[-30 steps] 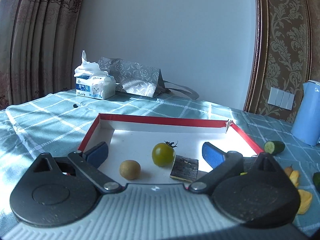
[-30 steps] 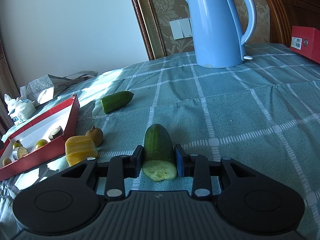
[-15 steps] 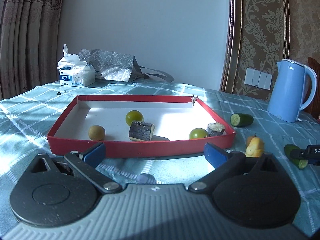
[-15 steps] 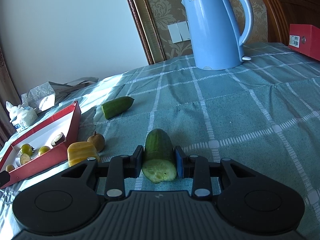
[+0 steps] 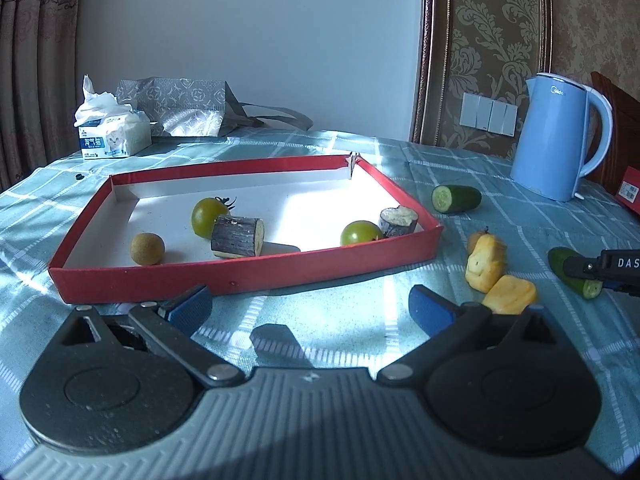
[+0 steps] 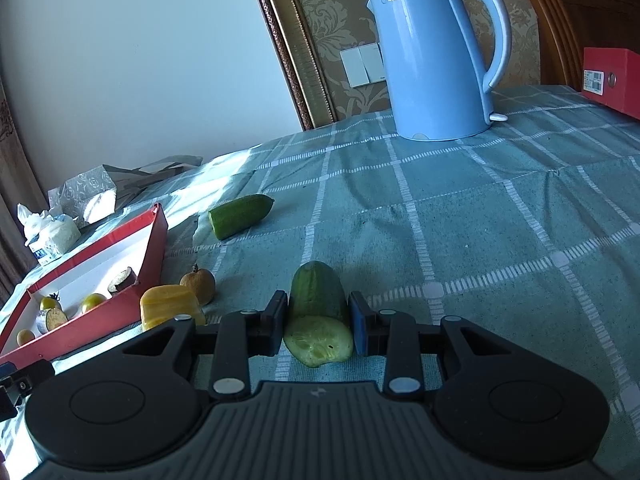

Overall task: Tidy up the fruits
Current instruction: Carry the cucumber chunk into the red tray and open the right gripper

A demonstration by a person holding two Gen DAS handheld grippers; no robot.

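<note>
Red-walled, white-floored tray; teal cloth crossed by white checks; pale blue kettle; green cucumber piece clamped between blue-padded claw.

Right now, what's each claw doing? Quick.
Left claw: open, nothing between its fingers, in front of the red tray.
Right claw: closed on a cucumber half, cut end toward the camera.

This is a home room: patterned wallpaper, heavy curtains, a blue kettle and a tissue pack on the cloth-covered bench.
</note>
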